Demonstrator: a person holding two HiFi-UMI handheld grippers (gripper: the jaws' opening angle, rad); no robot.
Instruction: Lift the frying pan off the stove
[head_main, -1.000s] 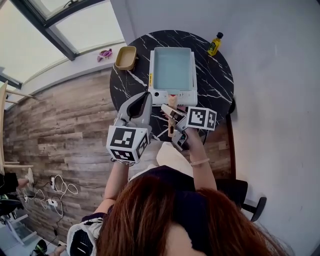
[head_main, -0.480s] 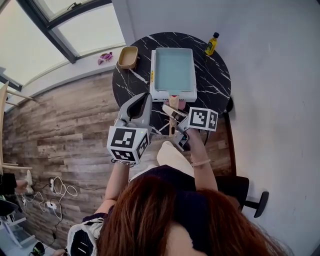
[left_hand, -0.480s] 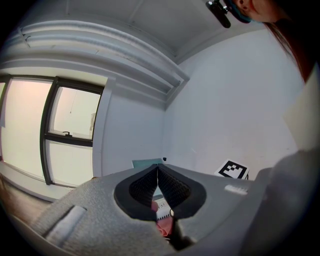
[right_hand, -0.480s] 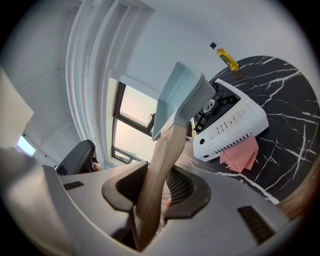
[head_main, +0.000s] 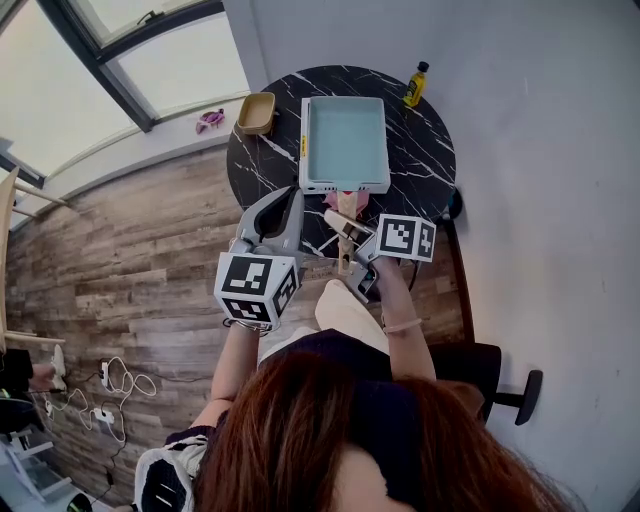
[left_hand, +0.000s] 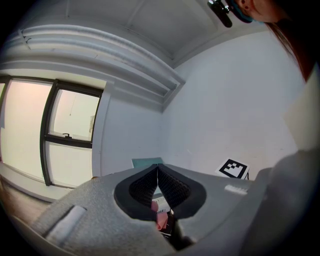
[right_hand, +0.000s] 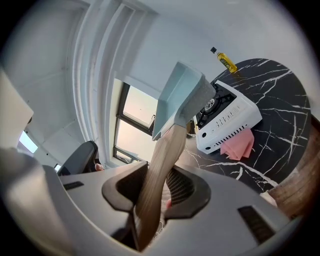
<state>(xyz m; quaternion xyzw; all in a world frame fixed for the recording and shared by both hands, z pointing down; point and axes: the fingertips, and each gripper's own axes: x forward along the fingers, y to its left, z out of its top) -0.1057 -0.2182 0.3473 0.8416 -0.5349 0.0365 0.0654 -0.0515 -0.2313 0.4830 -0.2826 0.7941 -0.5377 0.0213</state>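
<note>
The pale teal frying pan (right_hand: 180, 95) hangs clear above the white stove (right_hand: 230, 122), burner bare beneath it, so the lift looks done. Its wooden handle (right_hand: 157, 170) runs back into the right gripper (right_hand: 157, 192), whose jaws pinch it to carry the weight. The left gripper (left_hand: 157, 187) idles alongside, jaws pressed together on nothing. A pink cloth (right_hand: 239, 146) lies beside the stove on the marble counter (right_hand: 280, 105).

Round black marble table (head_main: 432, 160) is set against white wall (head_main: 550, 120). Wood-plank floor (head_main: 130, 250) is seen left of table, daylit windows (head_main: 150, 70) beyond, black chair (head_main: 505, 385) at table's near edge.
</note>
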